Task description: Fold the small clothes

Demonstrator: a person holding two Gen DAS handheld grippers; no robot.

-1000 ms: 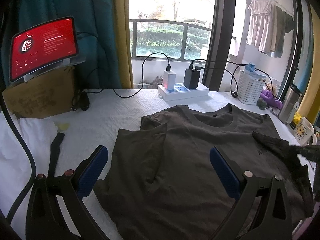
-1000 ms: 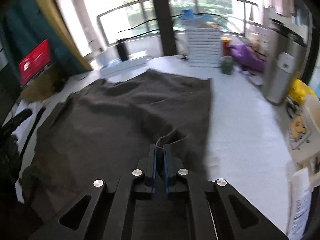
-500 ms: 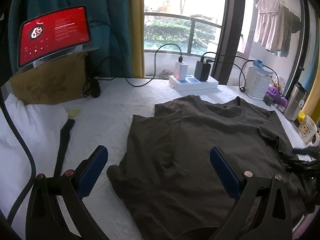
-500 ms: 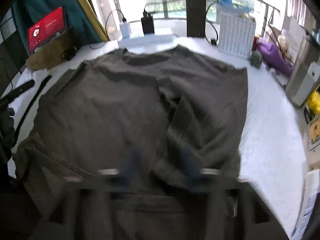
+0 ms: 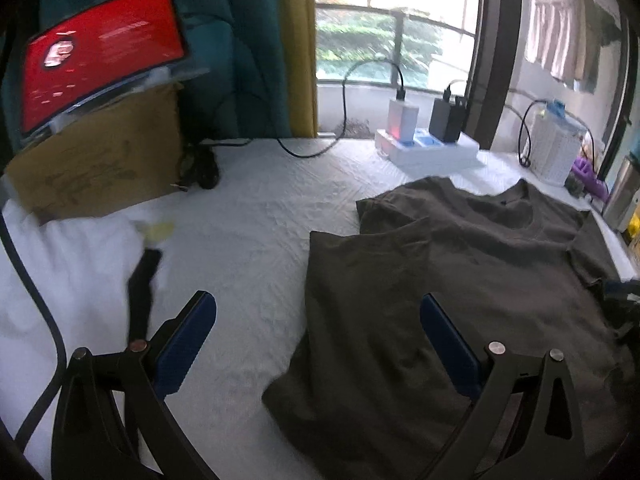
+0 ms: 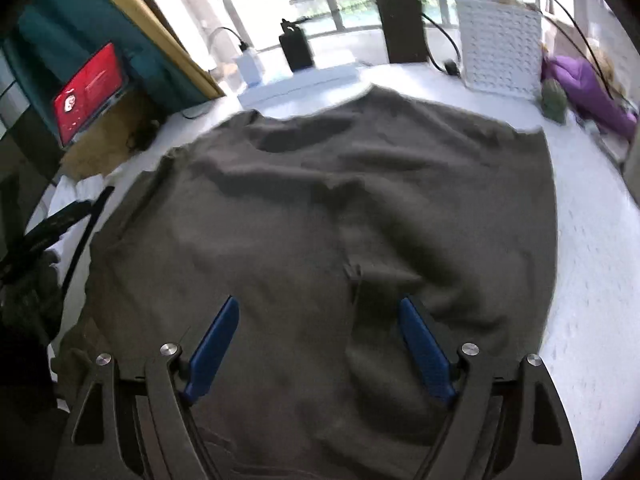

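While I look thru the left wrist cam, the left gripper (image 5: pixel 316 340) has its jaws spread wide w/ nothing between them, hovering over the left edge of the dark T-shirt (image 5: pixel 460 280). Shirt lies flat on the white-covered bench (image 5: pixel 248 240), collar toward the window, left sleeve already folded in over the body. I'd guess I'm lined up there to take the next side fold. Power strip (image 5: pixel 428 148) and tablet (image 5: pixel 100 52) sit well apart at the back.

Right wrist cam: right gripper (image 6: pixel 316 344) hangs over the shirt's (image 6: pixel 320 220) lower middle, jaws spread, pinching nothing; a small raised crease of cloth sits just ahead of them. White basket (image 6: pixel 500 48) stands beyond the right shoulder, clear of the shirt.
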